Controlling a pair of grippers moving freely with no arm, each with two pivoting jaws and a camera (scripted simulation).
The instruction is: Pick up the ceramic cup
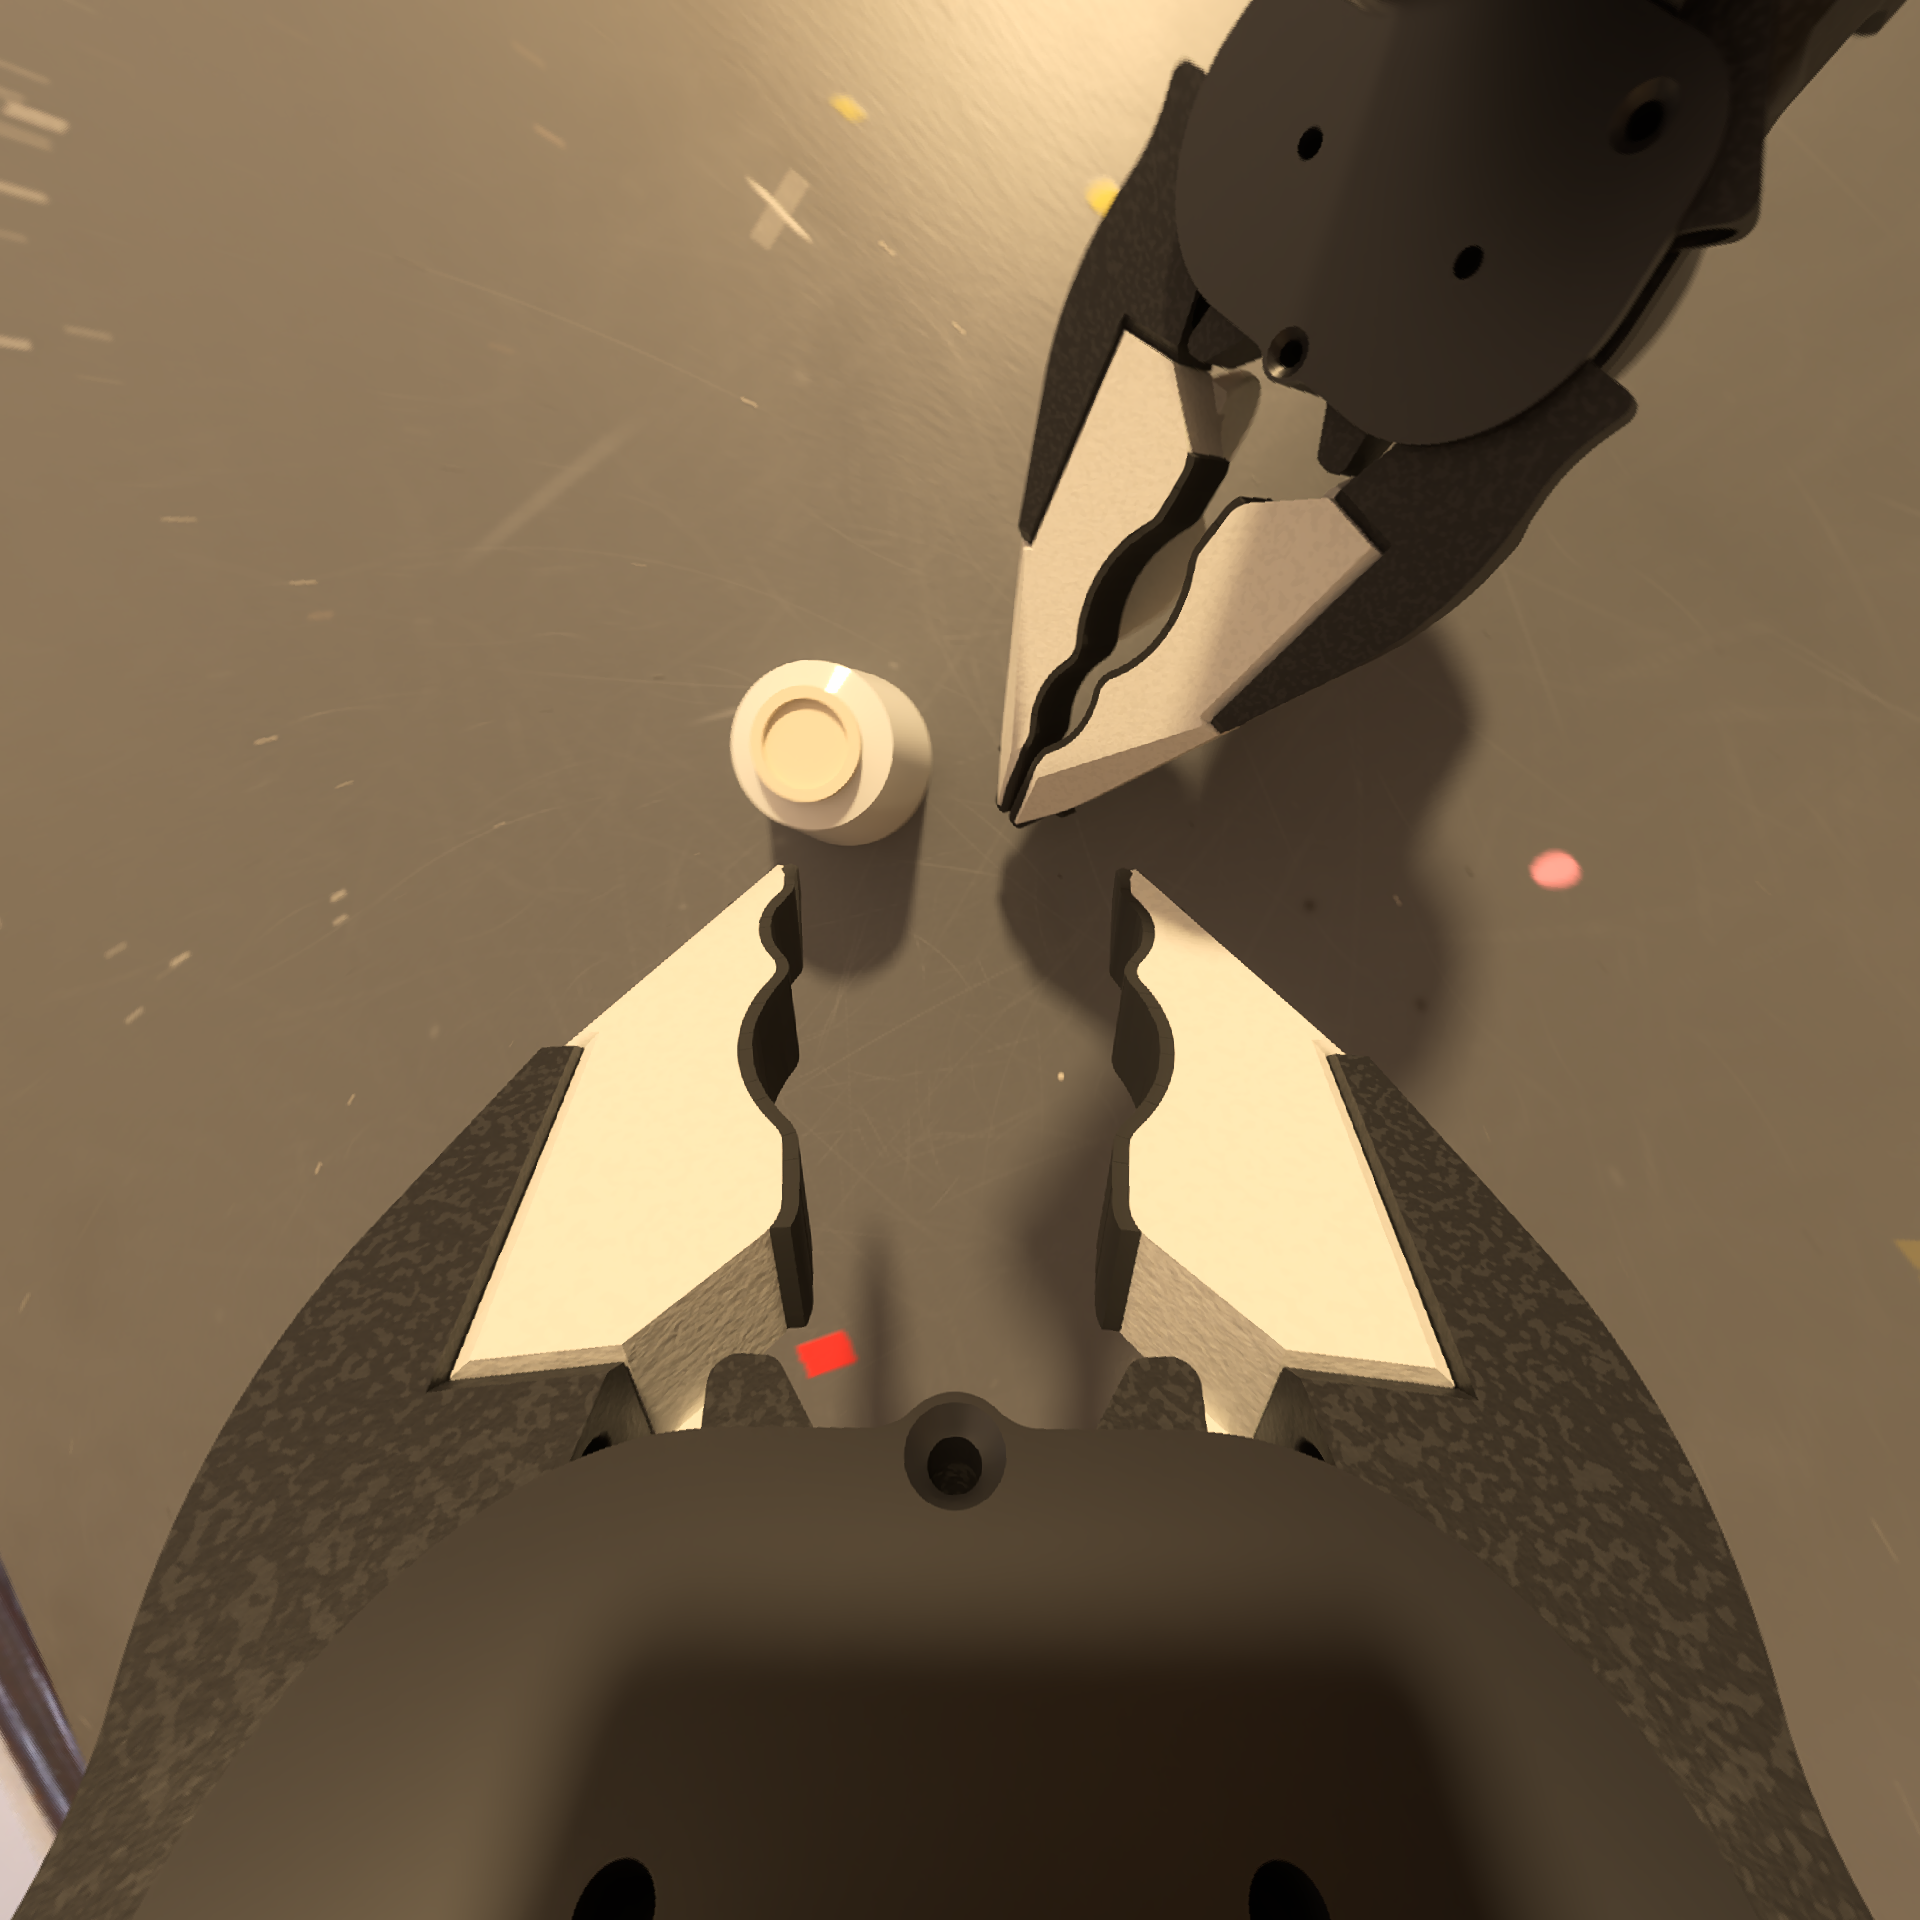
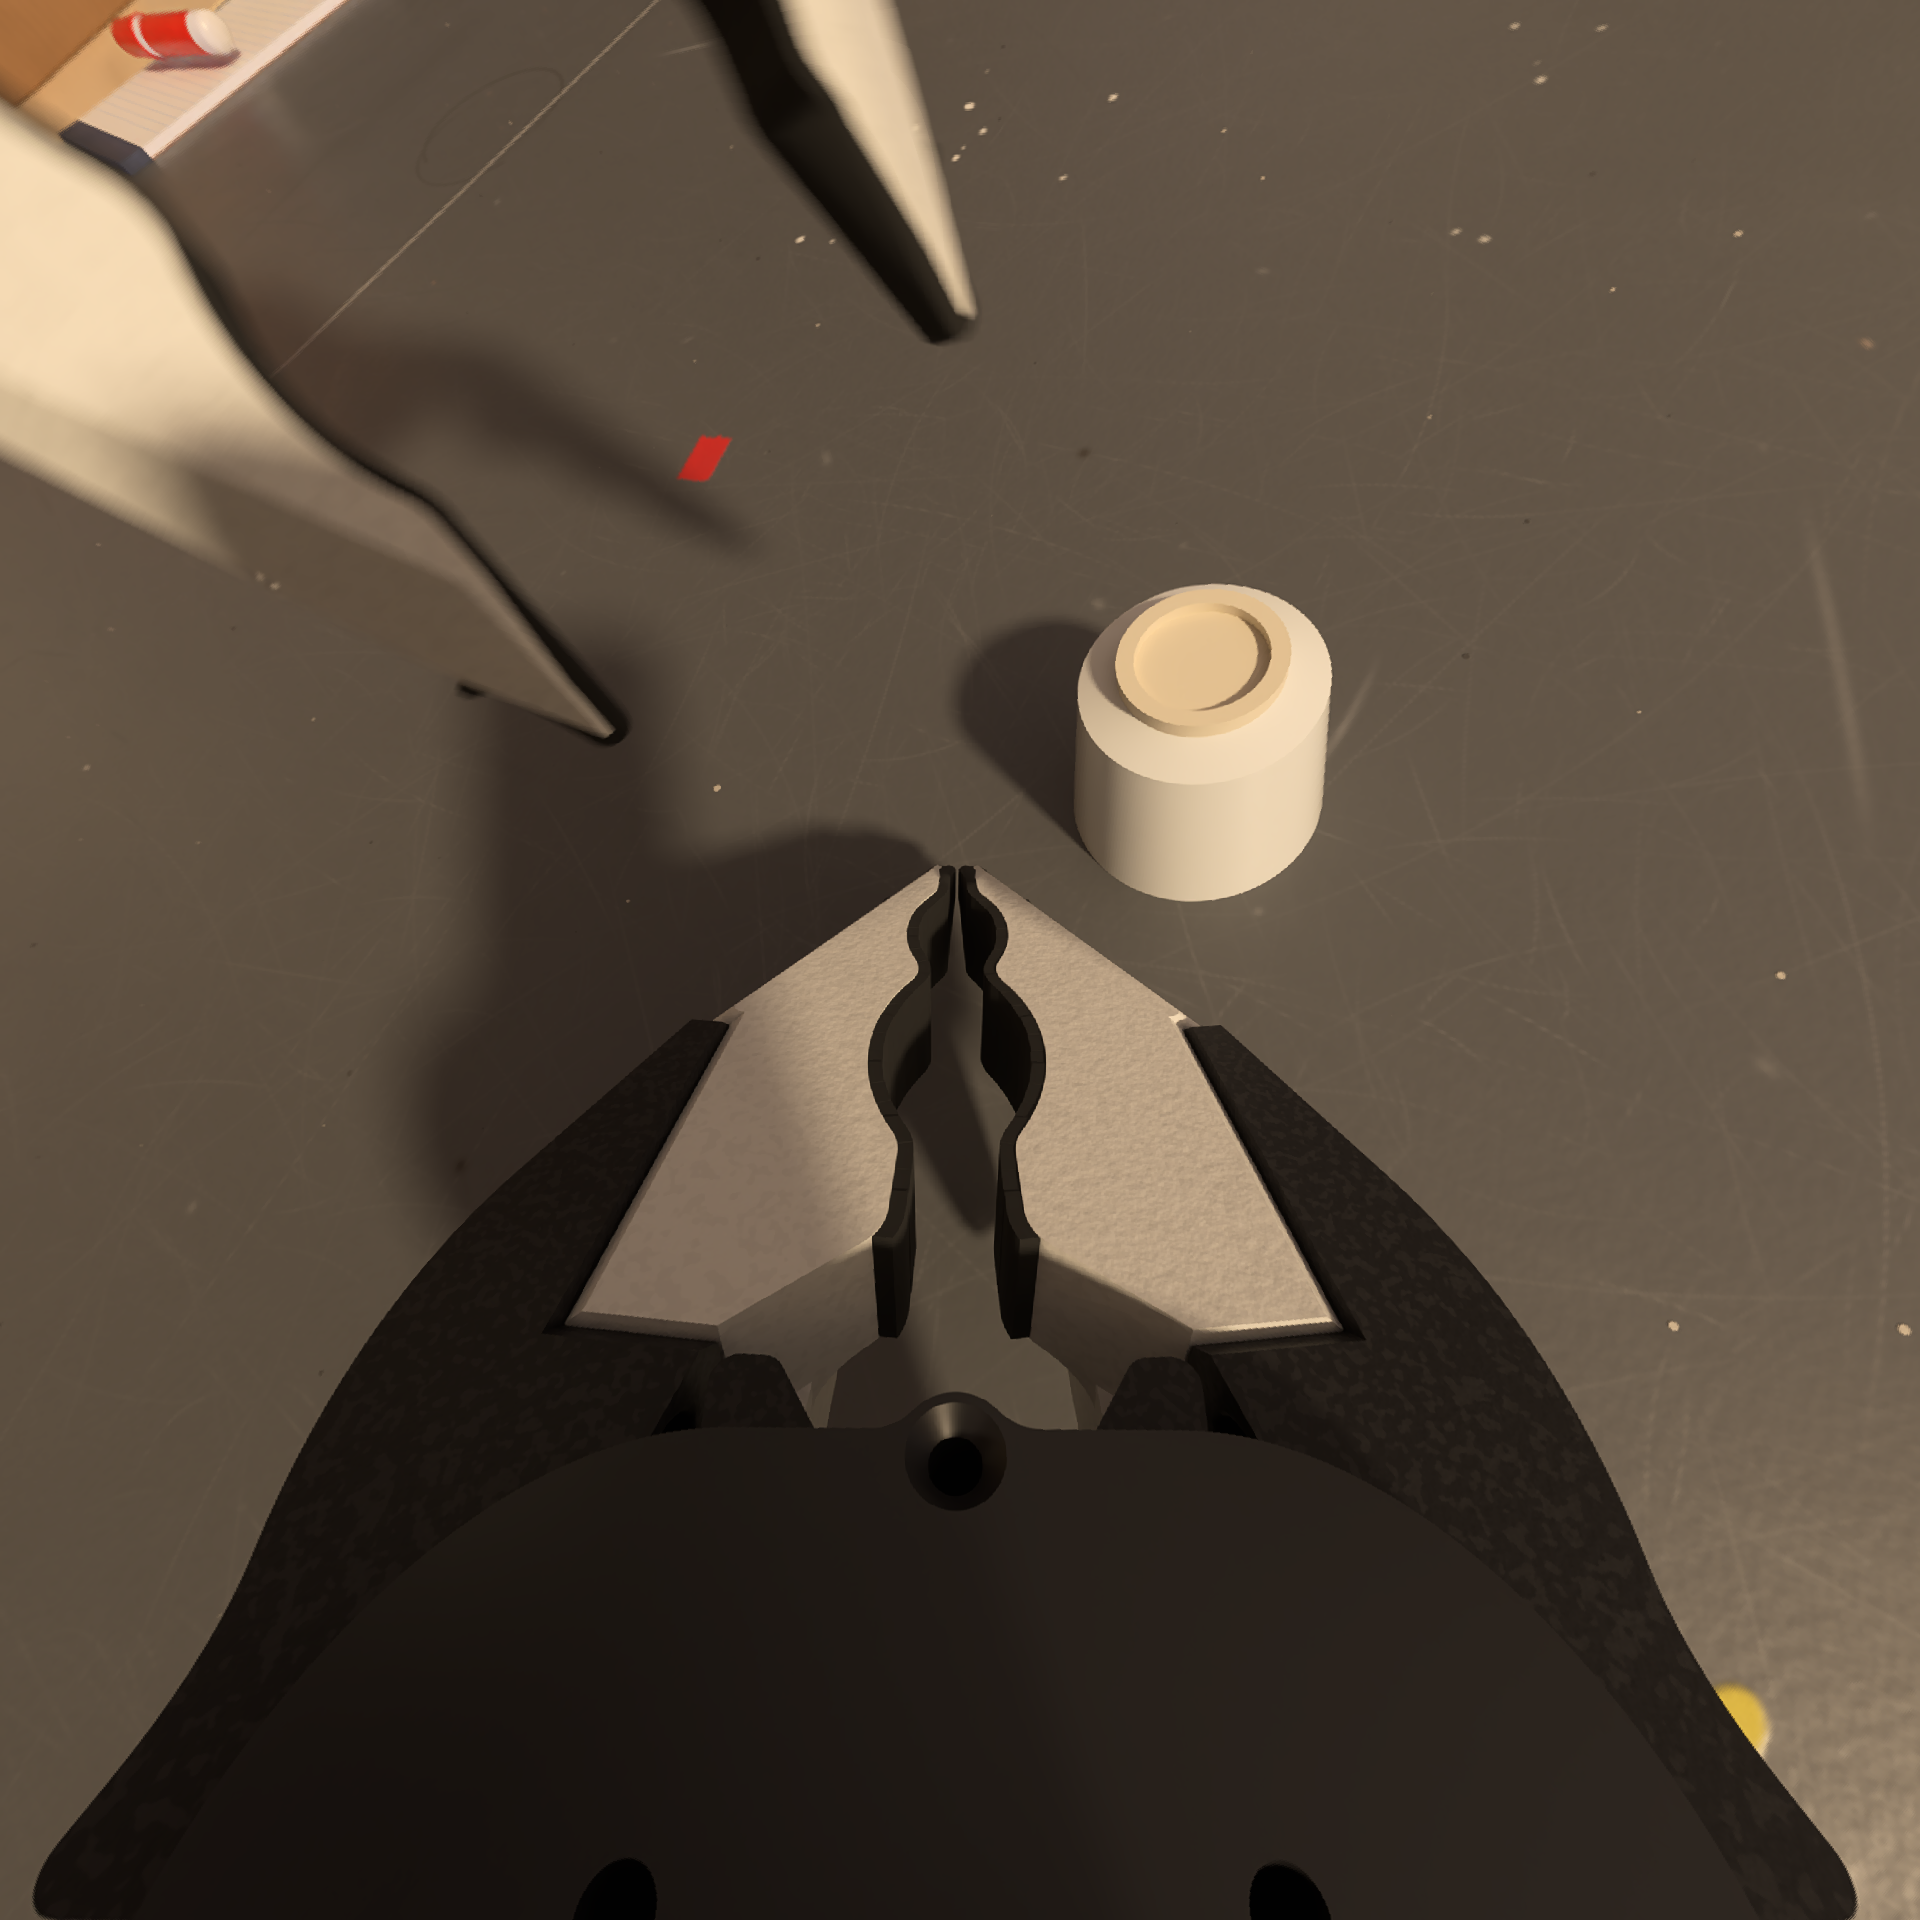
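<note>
Sitting upside down just beyond and left of the wide-spread left gripper [image 1: 956, 878], the ceramic cup [image 1: 826, 753] is lying beside the closed, empty right gripper [image 2: 956, 873].

Scratched grey tabletop [image 2: 1558, 468], warm light, red tape scrap [image 2: 704, 458].

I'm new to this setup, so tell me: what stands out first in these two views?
A cream ceramic cup stands upside down, alone on the scuffed dark table. The left gripper is open just short of it, while the right gripper points in from the side, shut and empty. Neither touches the cup.
</note>
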